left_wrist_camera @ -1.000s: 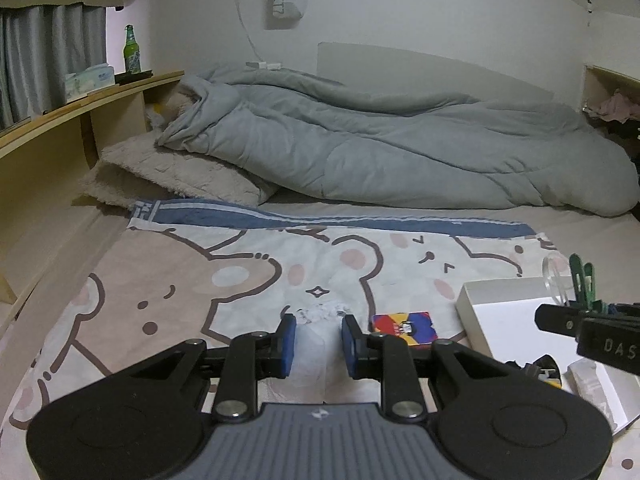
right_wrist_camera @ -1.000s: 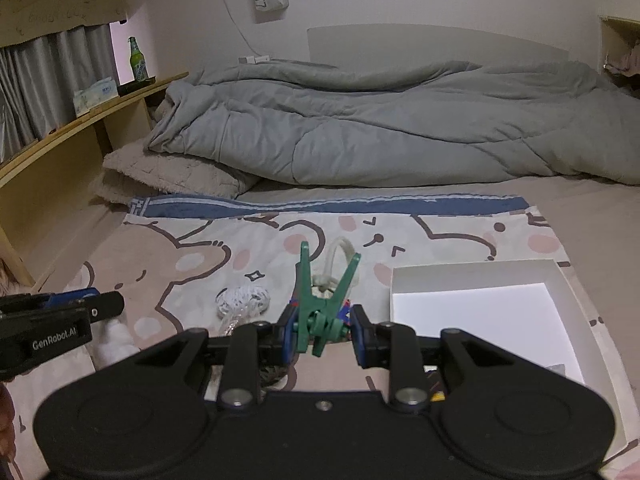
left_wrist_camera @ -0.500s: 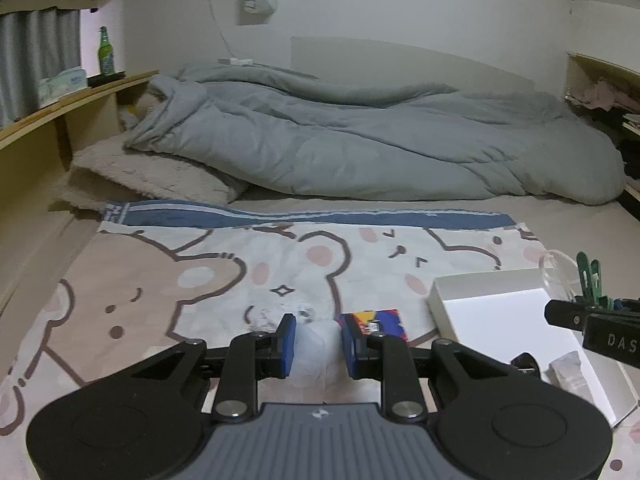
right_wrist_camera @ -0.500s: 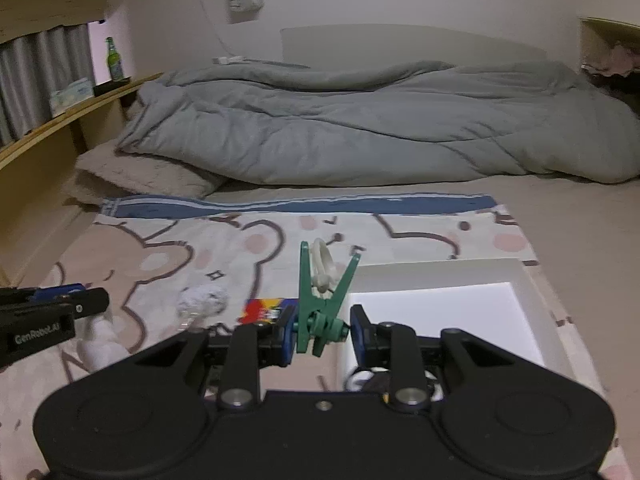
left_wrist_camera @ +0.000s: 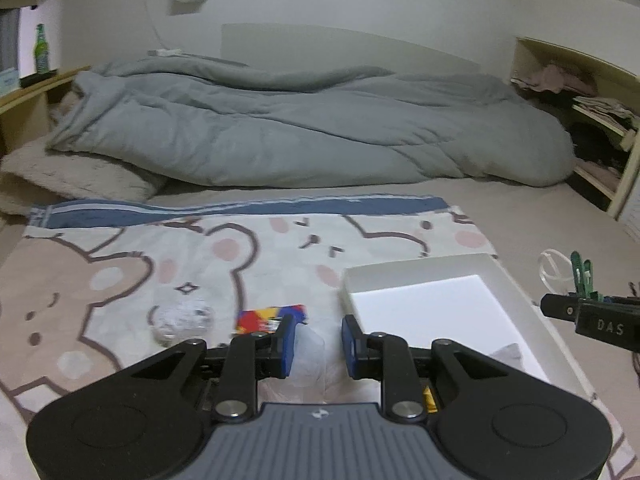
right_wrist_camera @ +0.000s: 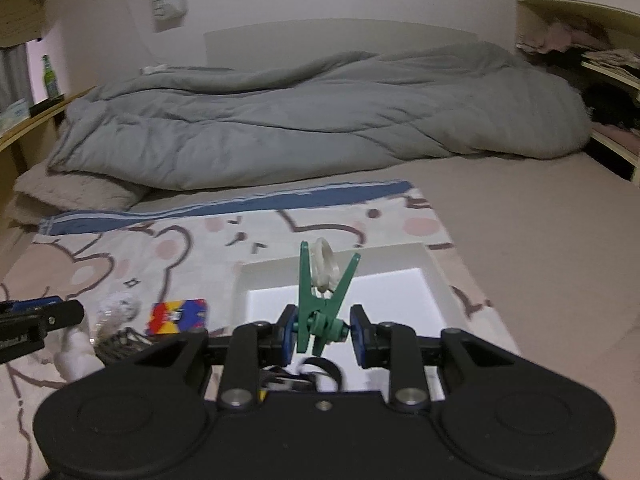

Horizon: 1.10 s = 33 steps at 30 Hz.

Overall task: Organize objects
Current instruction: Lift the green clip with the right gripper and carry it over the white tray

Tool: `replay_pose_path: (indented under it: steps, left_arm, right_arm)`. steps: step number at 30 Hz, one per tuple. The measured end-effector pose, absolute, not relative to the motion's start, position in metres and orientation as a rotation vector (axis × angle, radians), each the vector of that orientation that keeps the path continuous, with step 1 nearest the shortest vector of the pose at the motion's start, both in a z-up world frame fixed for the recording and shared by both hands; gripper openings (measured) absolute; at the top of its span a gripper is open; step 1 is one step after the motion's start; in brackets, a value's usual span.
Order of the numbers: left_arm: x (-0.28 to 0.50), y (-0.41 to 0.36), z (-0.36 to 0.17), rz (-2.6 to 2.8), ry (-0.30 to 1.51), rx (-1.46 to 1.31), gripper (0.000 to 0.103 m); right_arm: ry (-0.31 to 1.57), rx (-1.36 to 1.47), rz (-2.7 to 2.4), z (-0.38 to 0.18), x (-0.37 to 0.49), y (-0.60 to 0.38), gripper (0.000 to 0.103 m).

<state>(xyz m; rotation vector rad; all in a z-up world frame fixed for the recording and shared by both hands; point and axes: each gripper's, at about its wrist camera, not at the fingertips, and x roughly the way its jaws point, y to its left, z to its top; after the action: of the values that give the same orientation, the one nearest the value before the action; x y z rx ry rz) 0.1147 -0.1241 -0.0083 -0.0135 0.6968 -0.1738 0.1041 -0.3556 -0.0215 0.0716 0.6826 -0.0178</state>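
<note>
Your right tongs [right_wrist_camera: 320,336] are pinching one green peg [right_wrist_camera: 318,304] low on its body. Its two arms stand up in a V, and one white ring [right_wrist_camera: 325,266] sits between them. Half a second ago the peg showed against the near left corner of the white box [right_wrist_camera: 400,258]. Now it hangs squarely in front of the lit floor of the box, because you have carried both tools to the right. By my reading the carry is nearly over and the release comes next, once the peg is over the floor and clear of the rim.

Your left tongs [left_wrist_camera: 316,346] stand with their blue pads apart, and a pale translucent piece [left_wrist_camera: 310,354] lies between them. I cannot tell whether the pads actually grip it. It has kept its place between them while the bedding slid past, which suggests it is being carried.

Still loose on the bear-print blanket [left_wrist_camera: 120,264] are one bright multicoloured pack [left_wrist_camera: 272,318] and one crumpled clear wad [left_wrist_camera: 182,318]. A dark tangle [right_wrist_camera: 116,344] lies beside them in the right view. There is one box, and a few small things already lie at its near end, too hidden to count. Beyond lies one grey duvet [left_wrist_camera: 300,132].
</note>
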Motion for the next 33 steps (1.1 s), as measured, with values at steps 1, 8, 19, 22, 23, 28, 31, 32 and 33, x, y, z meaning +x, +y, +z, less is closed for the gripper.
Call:
replay_pose_path:
  steps: [1,8,19,22,23,28,31,32,33]
  left_arm:
    - [0.115,-0.129,-0.010,-0.187,0.699,-0.012,0.026]
    - [0.116,-0.163,-0.020,-0.282,0.724,0.018,0.026]
    - [0.109,-0.214,-0.042,-0.501,0.800,0.051,0.026]
    - [0.108,-0.230,-0.050,-0.548,0.816,0.094,0.026]
    - [0.108,-0.234,-0.053,-0.560,0.819,0.110,0.026]
    - [0.105,-0.252,-0.066,-0.603,0.840,0.184,0.026]
    - [0.106,-0.261,-0.074,-0.607,0.850,0.221,0.027]
    - [0.107,-0.263,-0.076,-0.609,0.852,0.229,0.028]
    - [0.107,-0.265,-0.078,-0.613,0.853,0.233,0.029]
  right_arm:
    - [0.686,0.072,-0.028,-0.023,0.104,-0.360,0.029]
    - [0.731,0.069,-0.096,-0.035,0.104,-0.392,0.029]
    - [0.891,0.022,-0.157,-0.063,0.107,-0.422,0.029]
    - [0.935,-0.001,-0.160,-0.072,0.107,-0.426,0.029]
    - [0.950,-0.012,-0.157,-0.075,0.107,-0.427,0.029]
    - [1.020,-0.060,-0.141,-0.088,0.105,-0.427,0.029]
    - [1.049,-0.081,-0.149,-0.093,0.105,-0.430,0.029]
    - [1.060,-0.083,-0.151,-0.096,0.105,-0.431,0.029]
    - [1.069,-0.085,-0.154,-0.097,0.105,-0.433,0.029]
